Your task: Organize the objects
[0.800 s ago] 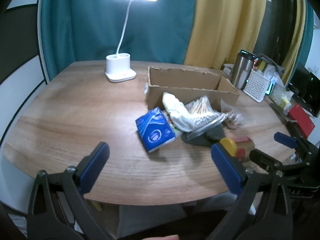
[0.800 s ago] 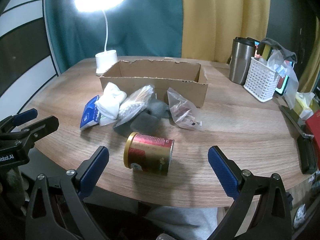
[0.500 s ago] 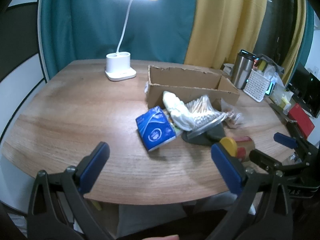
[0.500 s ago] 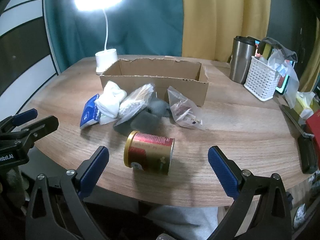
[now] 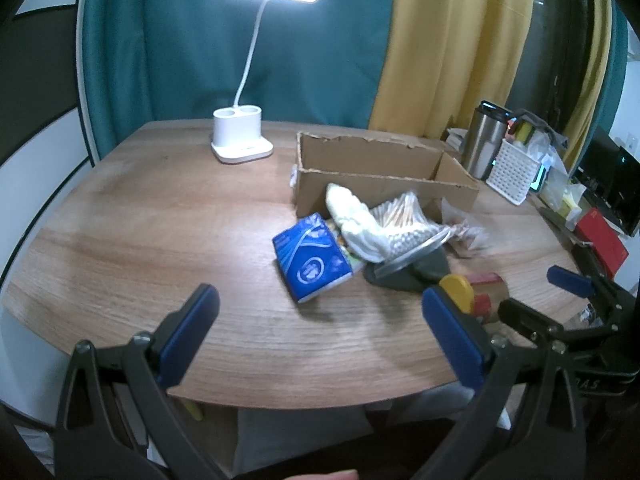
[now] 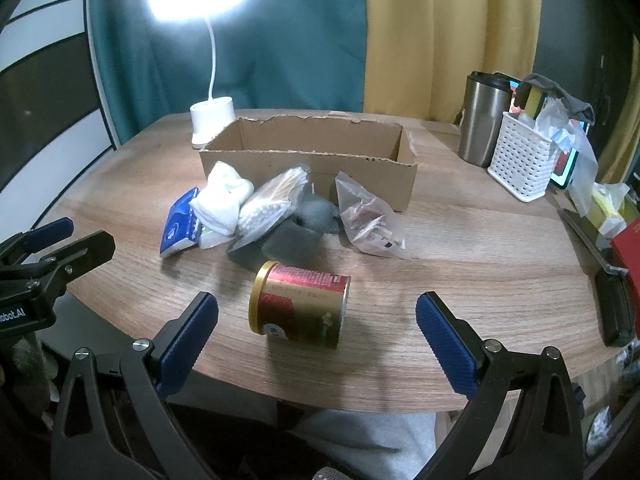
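Note:
An open cardboard box (image 5: 384, 176) (image 6: 308, 160) stands on the wooden table (image 5: 160, 220). In front of it lie a blue tissue pack (image 5: 310, 264) (image 6: 178, 228), a white cloth bundle (image 5: 352, 216) (image 6: 222, 202), a clear bag of cotton swabs (image 5: 408, 224) (image 6: 272, 204), a grey cloth (image 6: 296, 232), a small clear bag (image 6: 370, 220) and a red and gold can (image 6: 300, 306) on its side. My left gripper (image 5: 320, 336) is open and empty near the table's front edge. My right gripper (image 6: 316, 344) is open, just before the can.
A white desk lamp (image 5: 240, 140) stands at the back left. A steel tumbler (image 6: 482, 120), a white basket (image 6: 520, 160), a red box (image 5: 604, 240) and other items crowd the right side. Curtains hang behind the table.
Both grippers have edged slightly forward toward the objects. Nothing was taken hold of or moved.

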Action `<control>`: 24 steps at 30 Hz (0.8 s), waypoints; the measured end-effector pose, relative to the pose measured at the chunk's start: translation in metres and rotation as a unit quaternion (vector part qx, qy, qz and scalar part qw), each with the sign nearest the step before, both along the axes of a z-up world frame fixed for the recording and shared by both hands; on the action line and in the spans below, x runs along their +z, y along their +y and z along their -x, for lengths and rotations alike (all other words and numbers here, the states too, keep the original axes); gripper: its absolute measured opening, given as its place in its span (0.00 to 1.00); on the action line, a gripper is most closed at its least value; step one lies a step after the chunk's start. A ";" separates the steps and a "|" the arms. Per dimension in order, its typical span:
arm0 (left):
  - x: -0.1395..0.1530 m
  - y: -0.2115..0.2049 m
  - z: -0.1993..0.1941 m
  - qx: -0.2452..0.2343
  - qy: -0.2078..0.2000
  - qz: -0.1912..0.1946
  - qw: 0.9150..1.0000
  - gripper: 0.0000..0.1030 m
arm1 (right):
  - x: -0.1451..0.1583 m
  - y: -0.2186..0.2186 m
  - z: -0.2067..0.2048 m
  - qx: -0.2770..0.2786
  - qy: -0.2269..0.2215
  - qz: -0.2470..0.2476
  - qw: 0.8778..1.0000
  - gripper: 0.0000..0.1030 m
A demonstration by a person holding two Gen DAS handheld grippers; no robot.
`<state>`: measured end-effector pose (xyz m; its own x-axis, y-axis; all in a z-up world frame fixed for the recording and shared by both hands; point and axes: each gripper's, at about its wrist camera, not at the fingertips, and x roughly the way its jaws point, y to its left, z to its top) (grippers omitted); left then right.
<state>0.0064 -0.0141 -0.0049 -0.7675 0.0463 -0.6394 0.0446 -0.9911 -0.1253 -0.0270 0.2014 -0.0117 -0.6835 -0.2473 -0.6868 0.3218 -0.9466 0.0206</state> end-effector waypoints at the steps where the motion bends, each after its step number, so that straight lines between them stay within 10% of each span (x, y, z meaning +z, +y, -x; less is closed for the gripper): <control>1: 0.000 0.000 0.000 0.000 0.000 0.000 1.000 1.00 | 0.000 0.000 0.000 0.000 -0.001 -0.001 1.000 0.98; 24: 0.003 -0.003 -0.001 0.010 -0.001 0.003 1.000 1.00 | 0.003 -0.001 0.000 -0.003 -0.002 0.000 1.000 0.98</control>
<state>0.0069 -0.0175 -0.0022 -0.7665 0.0265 -0.6416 0.0653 -0.9908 -0.1189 -0.0272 0.2000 -0.0084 -0.6825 -0.2438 -0.6890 0.3164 -0.9484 0.0222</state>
